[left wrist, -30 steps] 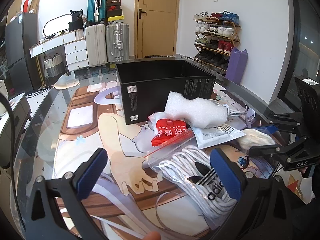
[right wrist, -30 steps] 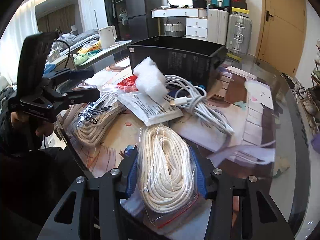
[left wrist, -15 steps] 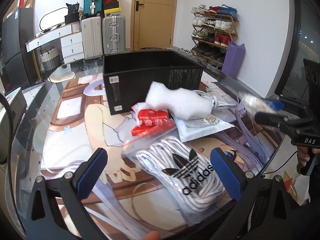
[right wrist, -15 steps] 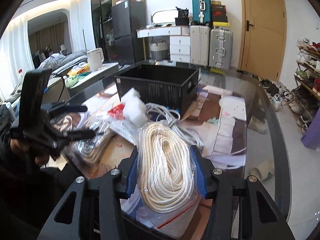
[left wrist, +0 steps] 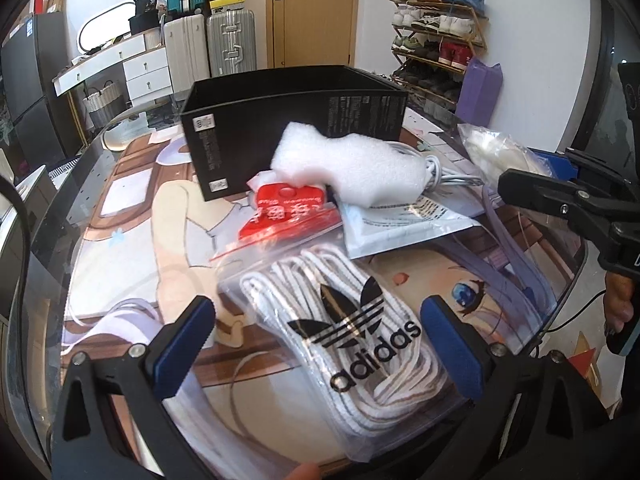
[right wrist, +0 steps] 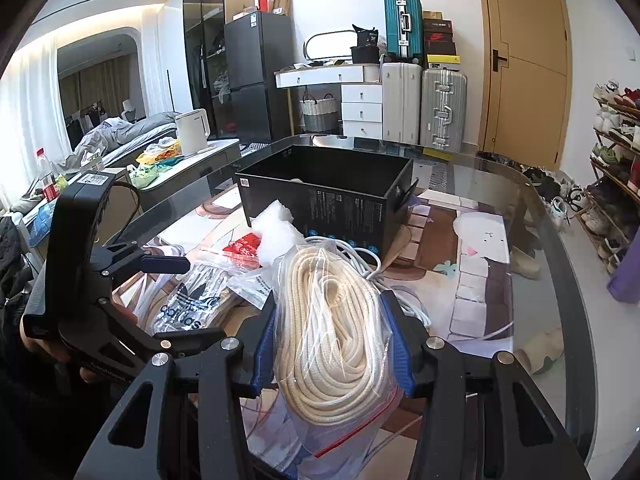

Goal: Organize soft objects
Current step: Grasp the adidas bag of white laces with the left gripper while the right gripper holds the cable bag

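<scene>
Now, right gripper [right wrist: 332,344]: fingers pinching the bagged rope [right wrist: 336,336], lifted off the desk [right wrist: 532,248].
Left gripper [left wrist: 320,344]: fingers spread over the laces bag [left wrist: 344,328].
Advice: carry the rope level, clear the box [right wrist: 332,196] rim, then release.

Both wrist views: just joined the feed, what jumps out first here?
The right gripper is clamped on a bagged coil of cream rope, lifted over the table. The left gripper hangs open over an adidas bag of white laces. Behind the clutter stands an open black box.
</scene>
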